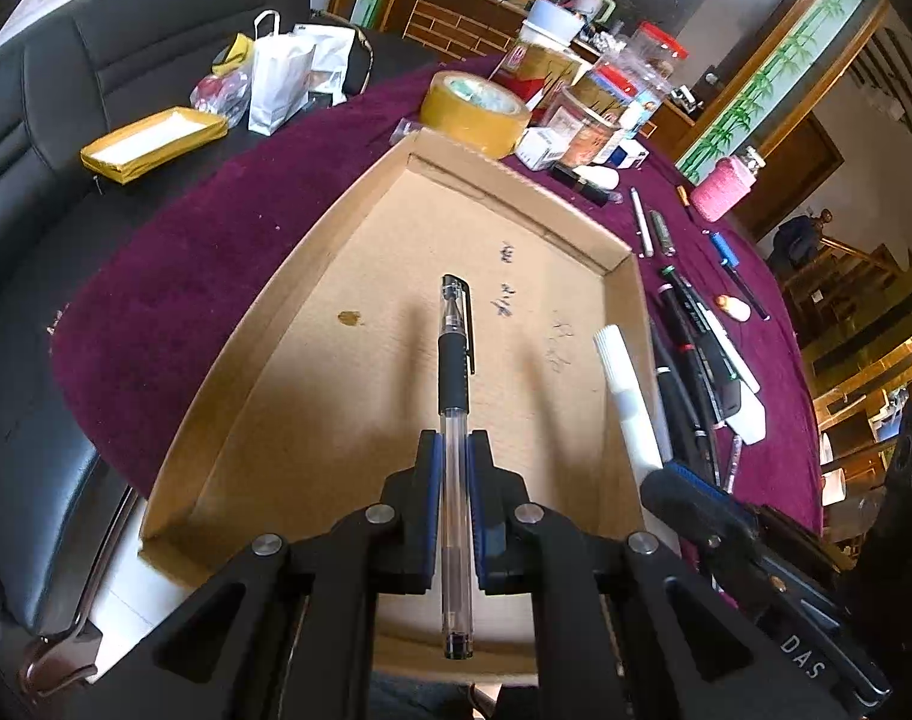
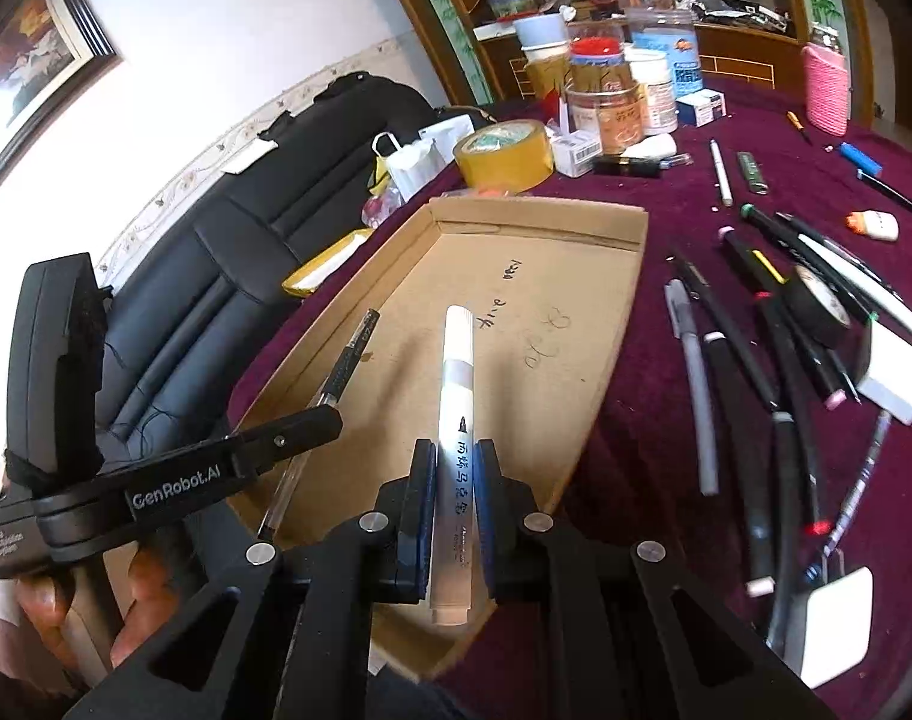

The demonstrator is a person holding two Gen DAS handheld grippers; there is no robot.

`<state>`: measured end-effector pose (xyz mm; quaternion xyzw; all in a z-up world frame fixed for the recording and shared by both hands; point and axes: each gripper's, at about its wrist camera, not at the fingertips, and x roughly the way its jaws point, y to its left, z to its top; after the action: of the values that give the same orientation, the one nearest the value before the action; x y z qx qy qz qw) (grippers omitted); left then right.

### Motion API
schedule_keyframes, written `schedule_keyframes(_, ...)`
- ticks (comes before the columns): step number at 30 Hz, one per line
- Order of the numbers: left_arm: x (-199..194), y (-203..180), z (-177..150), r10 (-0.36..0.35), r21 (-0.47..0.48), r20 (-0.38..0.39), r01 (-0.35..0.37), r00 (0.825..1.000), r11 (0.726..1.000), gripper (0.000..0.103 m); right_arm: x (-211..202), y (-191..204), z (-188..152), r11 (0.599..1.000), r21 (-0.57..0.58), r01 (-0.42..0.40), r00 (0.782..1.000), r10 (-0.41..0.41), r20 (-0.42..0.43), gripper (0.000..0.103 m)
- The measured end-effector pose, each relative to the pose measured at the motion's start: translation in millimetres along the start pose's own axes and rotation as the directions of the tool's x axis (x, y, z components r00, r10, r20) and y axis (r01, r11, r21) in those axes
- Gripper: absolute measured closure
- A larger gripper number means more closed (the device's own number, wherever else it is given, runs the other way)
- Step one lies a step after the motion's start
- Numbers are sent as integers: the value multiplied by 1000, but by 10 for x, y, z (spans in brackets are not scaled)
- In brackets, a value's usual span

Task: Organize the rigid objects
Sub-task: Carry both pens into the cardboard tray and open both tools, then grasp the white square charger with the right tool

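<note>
Through my left wrist camera, my left gripper (image 1: 454, 450) is clamped on a clear pen (image 1: 455, 420) with a black cap. The pen runs straight out between the pads, cap end forward, over the middle of the cardboard tray (image 1: 312, 276). Its shadow falls on the tray floor. The tray lies on a purple cloth (image 1: 186, 252). A tape roll (image 1: 474, 111) stands just past the tray's far edge. Off the tray's right edge, loose pens (image 1: 696, 354) lie in a heap on the cloth. Over the tray's right edge I see the white marker (image 1: 627, 396), held by my right gripper (image 1: 666, 474), which reaches in from the lower right.

Through my right wrist camera, my right gripper (image 2: 456, 480) is closed on the white marker (image 2: 456, 420), which has black print on its barrel. The marker points forward over the near half of the tray (image 2: 576, 222), toward its right edge. To the left, my left gripper (image 2: 330, 420) holds the clear pen (image 2: 348, 360) over the tray's left edge; a hand (image 2: 138, 594) grips that tool's handle. The loose pens (image 2: 750, 360) lie on the cloth (image 2: 666, 420) right of the tray, with a black tape roll (image 2: 816, 312) among them. The tape roll (image 2: 504, 153) sits beyond the tray's far left corner.
</note>
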<state>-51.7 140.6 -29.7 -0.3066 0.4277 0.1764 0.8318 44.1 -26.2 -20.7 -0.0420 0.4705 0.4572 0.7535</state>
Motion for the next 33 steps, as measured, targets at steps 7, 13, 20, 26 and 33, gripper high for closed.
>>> schedule_keyframes(7,271,115,50,19,-12,-69,-20,997,1000,95,405,123,97,998,-47,38,996,-41,-73,91)
schedule_keyframes(13,320,87,54,83,30,-94,-80,992,996,95,643,144,116,993,-109,55,989,-70,-133,90)
schedule_keyframes(20,316,95,60,91,51,-118,-85,989,995,95,753,215,69,980,-182,80,983,-108,-149,90)
schedule_keyframes(26,304,126,76,31,-15,-131,-33,991,999,70,730,244,29,969,-235,79,981,-118,-156,85)
schedule_keyframes(33,38,-82,29,-16,-49,-60,13,998,999,49,301,192,-1,972,-233,31,997,-47,-65,55)
